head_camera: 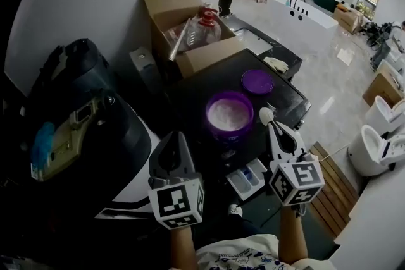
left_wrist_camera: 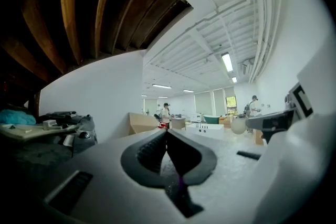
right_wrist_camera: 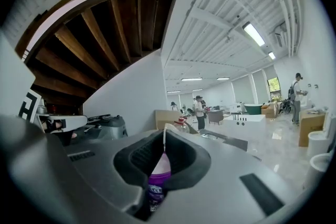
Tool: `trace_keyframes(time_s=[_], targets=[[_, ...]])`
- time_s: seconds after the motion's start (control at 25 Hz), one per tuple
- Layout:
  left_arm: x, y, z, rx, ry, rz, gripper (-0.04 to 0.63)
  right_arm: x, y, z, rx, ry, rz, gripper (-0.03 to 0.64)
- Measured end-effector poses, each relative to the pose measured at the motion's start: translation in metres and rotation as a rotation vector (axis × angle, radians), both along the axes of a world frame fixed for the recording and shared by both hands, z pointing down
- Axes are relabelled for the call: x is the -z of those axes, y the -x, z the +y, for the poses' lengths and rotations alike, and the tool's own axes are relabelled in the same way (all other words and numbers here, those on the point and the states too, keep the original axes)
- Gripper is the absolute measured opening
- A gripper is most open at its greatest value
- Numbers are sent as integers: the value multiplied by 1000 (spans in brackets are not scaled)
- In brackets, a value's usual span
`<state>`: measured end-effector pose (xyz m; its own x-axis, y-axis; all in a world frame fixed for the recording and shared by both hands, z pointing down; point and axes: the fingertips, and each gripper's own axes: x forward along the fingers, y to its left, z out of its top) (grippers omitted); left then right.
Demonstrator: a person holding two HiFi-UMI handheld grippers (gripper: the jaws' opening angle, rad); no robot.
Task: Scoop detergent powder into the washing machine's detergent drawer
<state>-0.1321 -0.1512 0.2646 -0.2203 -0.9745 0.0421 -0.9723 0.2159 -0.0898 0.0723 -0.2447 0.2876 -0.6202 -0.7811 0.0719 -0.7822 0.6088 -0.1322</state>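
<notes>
Nearest the lens, at the bottom edge of the head view: two marker cubes, one per tool. Above the first, left gripper (head_camera: 176, 138), jaws pressed together with nothing between them, as plain in its own view (left_wrist_camera: 167, 136). Idle over the dark top of the washing machine (head_camera: 196, 92), just left of the tub.

Opposite, right gripper (head_camera: 272, 128), pinched on the thin white handle of the scoop (head_camera: 266, 115), with the handle a pale sliver between the pads in its own view (right_wrist_camera: 164, 136). Bowl out beyond the tips, just right of the purple tub (head_camera: 221, 134). Tub open, white detergent powder (head_camera: 228, 114) showing inside, round purple lid (head_camera: 257, 81) lying apart behind it. Detergent drawer (head_camera: 248, 178) pulled out at the machine's front, low between the two cubes, pale compartments exposed.

Hard to say whether the bowl is loaded or bare: only a small pale blob from this height, so possibly either.

Likely trouble from here:
- Powder spilled over the dark top or down the machine's front, through a roll of that slim handle in the pinch.
- A dump into the wrong compartment or past the drawer's rim, given narrow slots and a steep downward approach.
- A knock to the unsteadied tub on a careless dip.
</notes>
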Motion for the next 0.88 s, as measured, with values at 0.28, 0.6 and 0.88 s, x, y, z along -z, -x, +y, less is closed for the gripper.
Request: trace_keyframes(time_s=[0.28,0.6,0.88], targets=[[-14,4,-37,51,35,2,3,-17,18,-48,99,33,43,21],[-32,13,-58,60,77,12,3,-40,37,-73,158,108,78,21],[-45,25,-81,14,107,32,3,-58,52,-86,168,162,165,21]])
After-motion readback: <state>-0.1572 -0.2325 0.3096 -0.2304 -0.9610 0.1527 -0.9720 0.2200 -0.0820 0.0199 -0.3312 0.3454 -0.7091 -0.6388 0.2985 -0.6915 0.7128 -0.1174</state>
